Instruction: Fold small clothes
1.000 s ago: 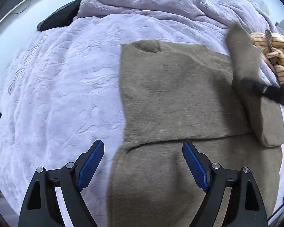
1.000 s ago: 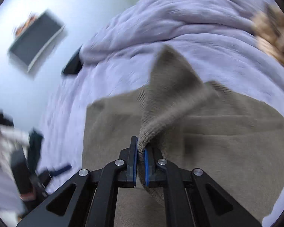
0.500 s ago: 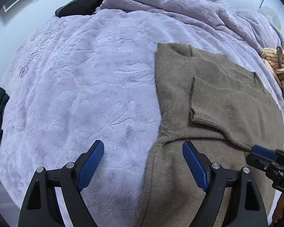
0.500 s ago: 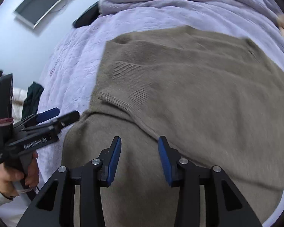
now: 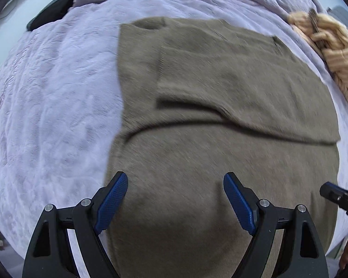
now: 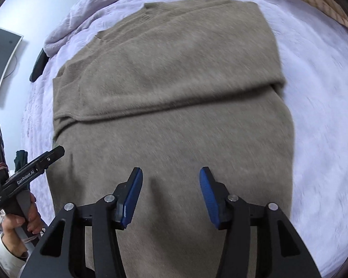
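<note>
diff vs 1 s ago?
Right tongs let go of the sleeve, which now lies folded flat across the sweater; their jaws have just been opening, nothing between them, and they pulled back toward the hem. Left tongs stay open and empty. Blanket and striped garment unchanged.

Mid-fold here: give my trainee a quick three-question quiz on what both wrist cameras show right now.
1. True or false: the right gripper grips the sleeve of the taupe knitted sweater.
2. Which lies on the lilac plush bedspread beyond the sweater? A) green towel B) striped orange-cream garment C) red sock
3. Fill in: the left gripper hovers with its fingers ____.

Key:
1. False; its jaws have just been opening, nothing between them, and the sleeve lies folded across the sweater's body.
2. B
3. open
</note>
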Demonstrator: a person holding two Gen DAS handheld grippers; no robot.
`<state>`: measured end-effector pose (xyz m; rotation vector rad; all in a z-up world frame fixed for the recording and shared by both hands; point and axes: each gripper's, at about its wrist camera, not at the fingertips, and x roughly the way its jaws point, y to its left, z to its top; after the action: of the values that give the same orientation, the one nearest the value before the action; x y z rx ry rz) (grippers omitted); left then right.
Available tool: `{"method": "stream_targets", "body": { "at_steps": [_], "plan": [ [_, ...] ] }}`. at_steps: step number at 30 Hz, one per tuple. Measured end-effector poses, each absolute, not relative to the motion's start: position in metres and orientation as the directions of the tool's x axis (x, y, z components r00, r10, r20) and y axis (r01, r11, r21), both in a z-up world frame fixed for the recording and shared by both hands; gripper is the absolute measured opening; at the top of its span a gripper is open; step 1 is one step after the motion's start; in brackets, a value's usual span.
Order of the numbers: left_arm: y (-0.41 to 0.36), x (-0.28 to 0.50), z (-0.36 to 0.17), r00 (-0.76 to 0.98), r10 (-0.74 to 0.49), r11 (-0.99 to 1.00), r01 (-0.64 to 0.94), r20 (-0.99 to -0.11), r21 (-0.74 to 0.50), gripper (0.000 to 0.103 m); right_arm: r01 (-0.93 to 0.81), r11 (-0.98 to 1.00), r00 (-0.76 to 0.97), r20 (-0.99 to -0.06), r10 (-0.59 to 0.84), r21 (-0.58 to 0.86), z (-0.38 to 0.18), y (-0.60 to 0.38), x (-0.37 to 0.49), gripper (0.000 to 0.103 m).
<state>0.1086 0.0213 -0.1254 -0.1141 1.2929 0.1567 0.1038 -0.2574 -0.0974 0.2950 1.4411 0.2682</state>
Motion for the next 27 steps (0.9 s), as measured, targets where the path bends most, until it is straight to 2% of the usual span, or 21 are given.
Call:
{"method": "stream_targets", "body": {
  "at_steps": [3,6,13,15,18,21,27],
  "plan": [
    [0.015,0.107,-0.123,0.268,0.048,0.987,-0.163,-0.962,0.004,0.086,0.021,0.938,0.117,-0.933,0.342,0.346,-0.096,-0.267,0.096,0.058],
    [0.023,0.119,-0.114,0.295,0.007,0.980,-0.191,-0.955,-0.052,0.086,0.049,0.936,0.139,-0.930,0.339,0.348,-0.093,-0.280,0.099,0.058],
    [0.046,0.172,-0.097,0.412,-0.017,0.959,-0.253,-0.911,-0.132,0.086,0.197,0.851,0.220,-0.867,0.446,0.488,-0.101,-0.316,0.141,0.058],
    [0.046,0.185,-0.107,0.385,0.006,0.963,-0.250,-0.923,-0.098,0.086,0.201,0.845,0.249,-0.860,0.445,0.495,-0.100,-0.316,0.156,0.058],
    [0.043,0.187,-0.143,0.282,0.090,0.972,-0.233,-0.955,0.022,0.086,0.190,0.869,0.248,-0.879,0.407,0.456,-0.104,-0.311,0.175,0.058],
    [0.039,0.176,-0.144,0.311,0.095,0.979,-0.202,-0.946,0.032,0.086,0.211,0.895,0.180,-0.915,0.361,0.394,-0.119,-0.310,0.182,0.058],
    [0.038,0.157,-0.142,0.267,0.095,0.982,-0.182,-0.959,0.046,0.086,0.191,0.901,0.162,-0.918,0.363,0.390,-0.120,-0.311,0.173,0.058]
  ]
}}
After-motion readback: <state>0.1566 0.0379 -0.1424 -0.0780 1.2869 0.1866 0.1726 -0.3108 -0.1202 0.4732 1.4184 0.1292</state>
